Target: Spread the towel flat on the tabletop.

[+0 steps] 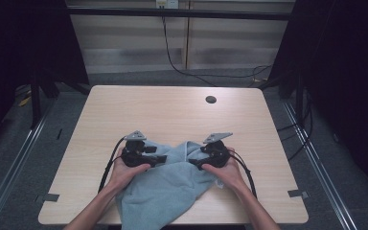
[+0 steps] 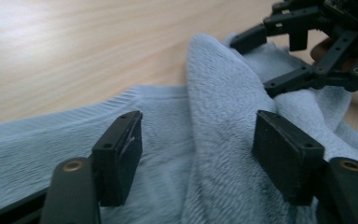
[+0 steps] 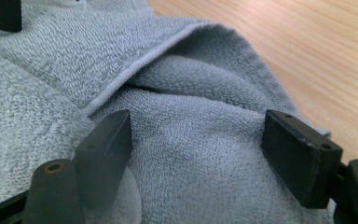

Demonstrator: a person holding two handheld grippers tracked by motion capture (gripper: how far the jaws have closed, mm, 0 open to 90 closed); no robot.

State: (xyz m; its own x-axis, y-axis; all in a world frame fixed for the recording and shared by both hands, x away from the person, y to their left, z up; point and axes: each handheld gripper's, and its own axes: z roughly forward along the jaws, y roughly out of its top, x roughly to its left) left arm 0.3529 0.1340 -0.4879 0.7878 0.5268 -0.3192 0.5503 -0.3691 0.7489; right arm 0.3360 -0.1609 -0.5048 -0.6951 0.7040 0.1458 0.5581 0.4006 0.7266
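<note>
Both tools spread over the towel (image 1: 165, 184).
I should lower the left tool (image 2: 196, 154) and right tool (image 3: 198, 156) around one fold before pinching.

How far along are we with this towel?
Early. Done: the towel has a raised fold between the grippers, but lies rumpled, its near end hanging over the table edge. In hand: left gripper and right gripper are open over it, gripping nothing. Left: grasp, flatten and fold.
</note>
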